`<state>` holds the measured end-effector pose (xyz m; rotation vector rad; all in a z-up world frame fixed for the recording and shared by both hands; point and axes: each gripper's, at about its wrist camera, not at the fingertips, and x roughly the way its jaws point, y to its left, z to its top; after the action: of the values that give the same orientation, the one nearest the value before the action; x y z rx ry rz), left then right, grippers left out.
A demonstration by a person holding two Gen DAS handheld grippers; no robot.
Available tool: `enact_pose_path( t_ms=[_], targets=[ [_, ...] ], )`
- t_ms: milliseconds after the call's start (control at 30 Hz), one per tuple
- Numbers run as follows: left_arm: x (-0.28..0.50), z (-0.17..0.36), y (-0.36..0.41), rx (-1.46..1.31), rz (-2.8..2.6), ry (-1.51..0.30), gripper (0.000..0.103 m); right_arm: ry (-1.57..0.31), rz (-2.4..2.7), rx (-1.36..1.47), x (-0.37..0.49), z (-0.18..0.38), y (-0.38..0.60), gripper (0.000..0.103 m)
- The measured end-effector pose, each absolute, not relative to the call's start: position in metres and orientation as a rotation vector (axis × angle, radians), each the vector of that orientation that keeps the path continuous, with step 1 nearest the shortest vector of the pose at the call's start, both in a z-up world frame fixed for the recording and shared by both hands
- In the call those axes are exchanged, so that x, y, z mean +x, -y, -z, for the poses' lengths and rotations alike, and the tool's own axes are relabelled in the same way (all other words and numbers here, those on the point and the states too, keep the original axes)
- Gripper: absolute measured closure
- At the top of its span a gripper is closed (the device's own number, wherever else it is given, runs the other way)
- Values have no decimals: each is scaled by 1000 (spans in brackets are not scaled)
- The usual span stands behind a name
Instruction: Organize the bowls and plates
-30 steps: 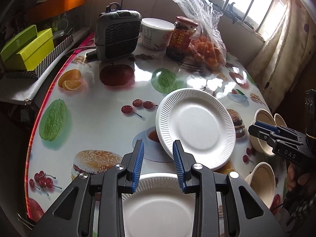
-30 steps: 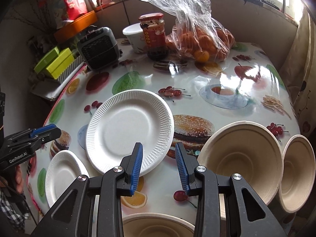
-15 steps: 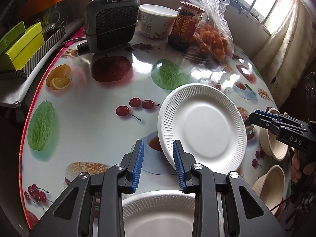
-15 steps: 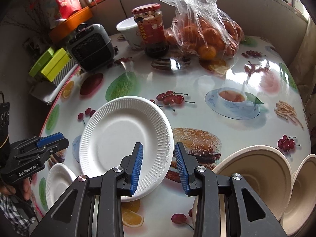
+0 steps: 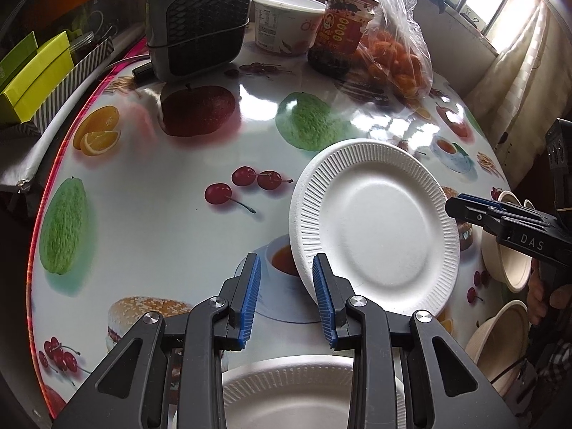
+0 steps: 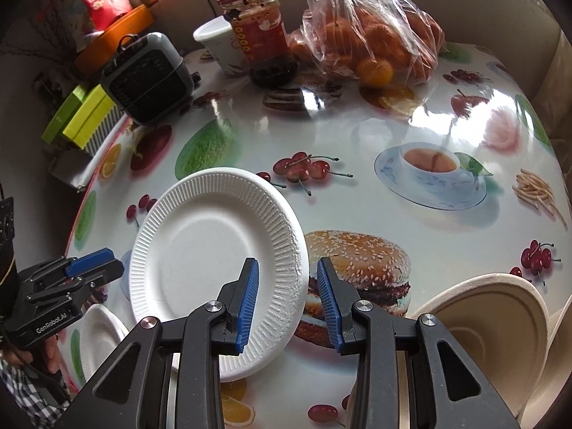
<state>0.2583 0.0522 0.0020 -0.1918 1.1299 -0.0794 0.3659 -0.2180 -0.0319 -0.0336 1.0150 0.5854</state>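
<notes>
Nothing looks stacked yet: the large paper plate (image 5: 375,225), small paper plate (image 5: 296,389) and bowls (image 6: 489,325) lie apart, both grippers' fingers (image 5: 250,296) apart, empty.

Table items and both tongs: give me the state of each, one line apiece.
Large white ribbed paper plate: lying flat on the table, not gripped.
Small white paper plate: flat, below the left tongs.
Beige paper bowls: upright, overlapping.
Red-lidded glass jar: lid on.
Clear plastic bag of oranges: untied.
Left tongs: open, empty.
Right tongs: open, empty.
</notes>
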Motion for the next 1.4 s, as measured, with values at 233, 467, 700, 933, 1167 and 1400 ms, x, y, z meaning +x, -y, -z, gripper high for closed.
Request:
enact_pose_path(
  t_ms=[233,467,700,933,1167,1400],
  targets=[
    [258,-1,-51,-201,84,-1133,72,-1022,-587,-24,366,35,219,70],
    [259,0,-49,-211,90,-1137,77,-1023,-590,-24,366,36,219,75],
    [261,2,-47,-224,103,-1144,82,-1026,-595,-24,366,37,219,78],
    [263,8,-48,-282,126,-1174,82,-1030,-599,-24,366,37,218,80],
    [263,9,-48,-285,123,-1173,88,-1032,-596,-25,367,38,218,83],
    [263,8,-48,-282,120,-1173,89,-1033,-595,-24,367,38,219,86]
  ],
)
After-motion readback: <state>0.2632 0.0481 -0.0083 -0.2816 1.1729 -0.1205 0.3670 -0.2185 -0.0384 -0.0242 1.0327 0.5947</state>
